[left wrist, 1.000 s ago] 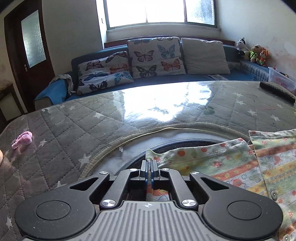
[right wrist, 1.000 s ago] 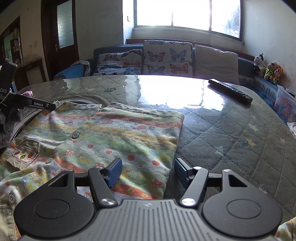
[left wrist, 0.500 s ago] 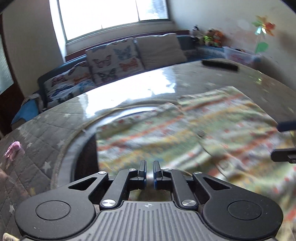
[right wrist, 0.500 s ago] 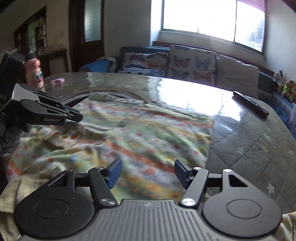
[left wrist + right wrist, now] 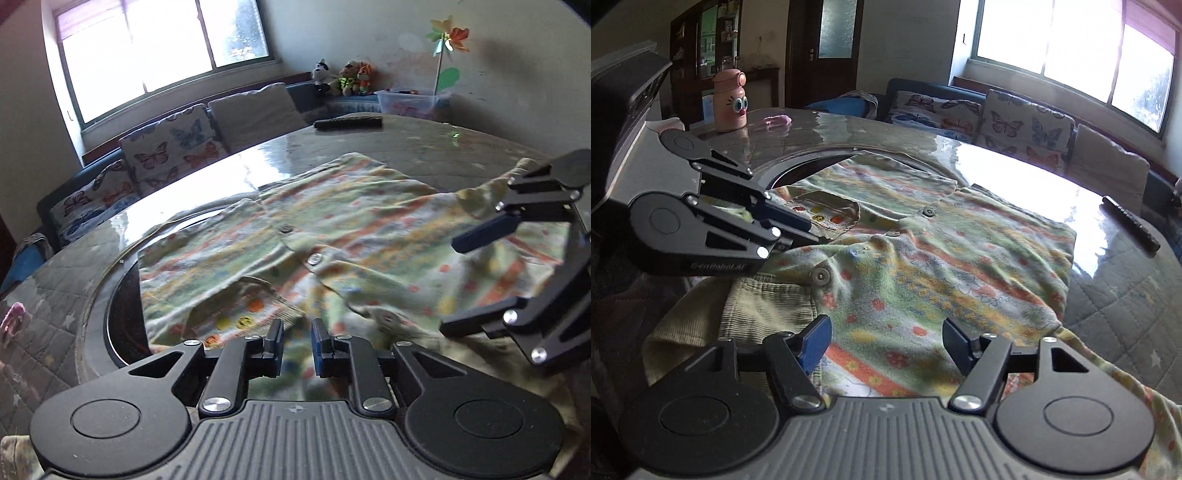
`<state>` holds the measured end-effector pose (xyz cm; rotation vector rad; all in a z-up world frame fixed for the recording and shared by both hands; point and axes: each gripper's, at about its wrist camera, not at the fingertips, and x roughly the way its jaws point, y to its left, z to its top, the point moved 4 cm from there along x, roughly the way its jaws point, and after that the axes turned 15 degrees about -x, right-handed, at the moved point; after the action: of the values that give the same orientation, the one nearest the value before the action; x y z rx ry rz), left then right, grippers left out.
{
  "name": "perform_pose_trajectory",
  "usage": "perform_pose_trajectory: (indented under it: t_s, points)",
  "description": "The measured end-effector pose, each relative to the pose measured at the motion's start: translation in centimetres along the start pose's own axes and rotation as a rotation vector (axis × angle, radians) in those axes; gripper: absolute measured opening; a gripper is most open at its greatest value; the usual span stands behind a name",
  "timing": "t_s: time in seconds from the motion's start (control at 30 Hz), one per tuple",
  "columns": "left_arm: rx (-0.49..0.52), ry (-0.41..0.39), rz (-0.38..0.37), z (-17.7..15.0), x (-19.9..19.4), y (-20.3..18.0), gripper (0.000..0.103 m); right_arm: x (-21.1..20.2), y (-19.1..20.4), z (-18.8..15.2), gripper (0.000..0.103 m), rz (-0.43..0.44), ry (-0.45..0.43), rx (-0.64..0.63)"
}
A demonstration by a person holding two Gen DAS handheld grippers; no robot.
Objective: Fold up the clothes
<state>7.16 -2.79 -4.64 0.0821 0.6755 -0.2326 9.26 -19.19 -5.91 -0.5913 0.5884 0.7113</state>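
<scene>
Left wrist view first: the left gripper (image 5: 297, 338) has let go. A second ago its jaws were pinched shut on a fold of cloth; now they stand a small way apart with nothing between them, hovering just over the shirt (image 5: 332, 236). Right gripper (image 5: 886, 341) hasn't changed its jaws at all, still spread wide and empty above the near hem, though both cameras have swung round and sit higher than before.

The shirt is a little kid's button-up, pale green with orange and yellow stripes and small fruit dots. It lies spread front-up on the quilted table cover (image 5: 1126, 295), one edge hanging over the dark round opening (image 5: 122, 321) in the table. Earlier only a corner of it showed in the left view; now nearly the whole thing does. Buttons run down the middle, and a chest pocket (image 5: 820, 214) with smiley faces sits near the left gripper's fingers. A ribbed beige garment (image 5: 764, 310) pokes out from under the near edge.

Containers: a clear plastic bin (image 5: 410, 103) by the far wall, contents too blurry to name. A pink bottle (image 5: 730, 99) with cartoon eyes stands on the table's far side, and a remote (image 5: 1130, 229) lies well apart from the shirt.
</scene>
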Motion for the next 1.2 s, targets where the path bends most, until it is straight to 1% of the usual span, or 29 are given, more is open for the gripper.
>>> perform_pose_trajectory:
  t_s: [0.03, 0.17, 0.23, 0.3, 0.33, 0.37, 0.43, 0.5, 0.53, 0.57, 0.6, 0.63, 0.67, 0.7, 0.77, 0.9, 0.97, 1.07, 1.13, 1.2]
  points:
    - [-0.008, 0.000, -0.010, -0.2, -0.3, -0.1, 0.018, -0.4, 0.0, 0.0, 0.068, -0.001, -0.005, 0.008]
    - [-0.043, -0.001, -0.052, -0.8, -1.2, -0.3, 0.018, -1.7, 1.3, 0.5, 0.067, 0.064, -0.033, 0.013]
    - [-0.080, -0.004, -0.062, -0.9, -1.5, -0.1, 0.018, -2.4, 2.0, 0.8, 0.065, 0.096, -0.047, 0.015]
    - [-0.152, -0.003, -0.085, -0.9, -2.0, 0.7, 0.018, -3.1, 2.7, 1.0, 0.058, 0.129, -0.062, 0.018]
    - [-0.183, -0.005, -0.090, -0.9, -2.2, 1.1, 0.018, -3.4, 3.0, 1.2, 0.057, 0.145, -0.069, 0.018]
    - [-0.204, -0.008, -0.086, -0.9, -2.4, 1.4, 0.018, -3.3, 3.5, 1.3, 0.056, 0.162, -0.073, 0.006]
    - [-0.238, -0.023, -0.075, -0.8, -3.0, 2.0, 0.018, -2.9, 4.5, 1.6, 0.050, 0.185, -0.074, -0.010]
    - [-0.267, -0.037, -0.083, -0.7, -3.7, 2.5, 0.018, -2.4, 5.0, 1.7, 0.036, 0.200, -0.067, -0.015]
    - [-0.274, -0.042, -0.084, -0.6, -4.0, 2.6, 0.018, -1.8, 5.3, 1.5, 0.032, 0.205, -0.049, -0.005]
    - [-0.273, -0.043, -0.081, -0.6, -4.1, 2.7, 0.018, -1.5, 5.3, 1.4, 0.024, 0.205, -0.038, 0.004]
    - [-0.272, -0.043, -0.076, -0.6, -4.2, 2.8, 0.018, -1.7, 5.1, 1.3, 0.016, 0.208, -0.041, 0.019]
    - [-0.271, -0.043, -0.071, -0.6, -4.3, 2.9, 0.018, -1.8, 4.9, 1.2, 0.012, 0.210, -0.043, 0.034]
    - [-0.272, -0.041, -0.071, -0.6, -4.2, 3.0, 0.018, -2.1, 4.6, 1.2, 0.005, 0.209, -0.050, 0.048]
    - [-0.270, -0.037, -0.073, -0.6, -4.1, 3.0, 0.018, -2.4, 4.3, 1.1, 0.003, 0.208, -0.057, 0.063]
    - [-0.261, -0.029, -0.082, -0.6, -3.8, 2.8, 0.018, -4.0, 2.7, 0.9, 0.003, 0.217, -0.093, 0.137]
    - [-0.239, 0.004, -0.099, -0.9, -2.5, 1.8, 0.018, -6.1, 0.3, 0.6, 0.002, 0.214, -0.154, 0.247]
    - [-0.224, 0.016, -0.116, -1.1, -2.1, 1.2, 0.016, -6.5, -0.2, 0.5, 0.001, 0.216, -0.169, 0.272]
    - [-0.212, 0.017, -0.137, -1.2, -2.2, 0.7, 0.015, -6.8, -0.9, 0.7, 0.001, 0.205, -0.181, 0.290]
    - [-0.212, 0.018, -0.149, -1.2, -2.2, 0.6, 0.015, -6.1, -0.4, 0.8, 0.002, 0.204, -0.162, 0.266]
    - [-0.228, 0.027, -0.150, -1.2, -2.1, 1.0, 0.015, -5.3, 0.7, 0.8, 0.008, 0.210, -0.141, 0.222]
